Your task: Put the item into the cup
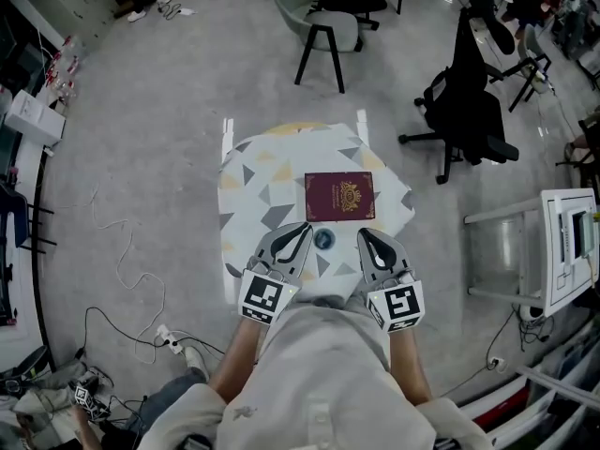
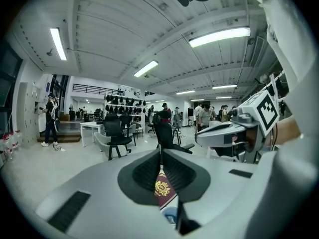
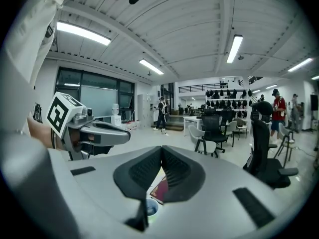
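A maroon passport (image 1: 338,197) lies flat in the middle of the small round table (image 1: 253,172), which has a patterned cloth. Just in front of it stands a small cup (image 1: 324,240), seen from above with a dark inside. My left gripper (image 1: 305,226) hovers just left of the cup and my right gripper (image 1: 363,233) just right of it. Both are shut and hold nothing. In the left gripper view, the passport (image 2: 163,190) and cup rim (image 2: 169,216) show below the shut jaws. The right gripper view likewise shows the passport (image 3: 160,189) and cup (image 3: 151,208).
A black office chair (image 1: 469,111) stands on the floor to the table's right, a grey chair (image 1: 323,26) beyond it. A white stand (image 1: 562,247) is at the far right. Cables (image 1: 122,261) trail on the floor at left. People stand far off in the room.
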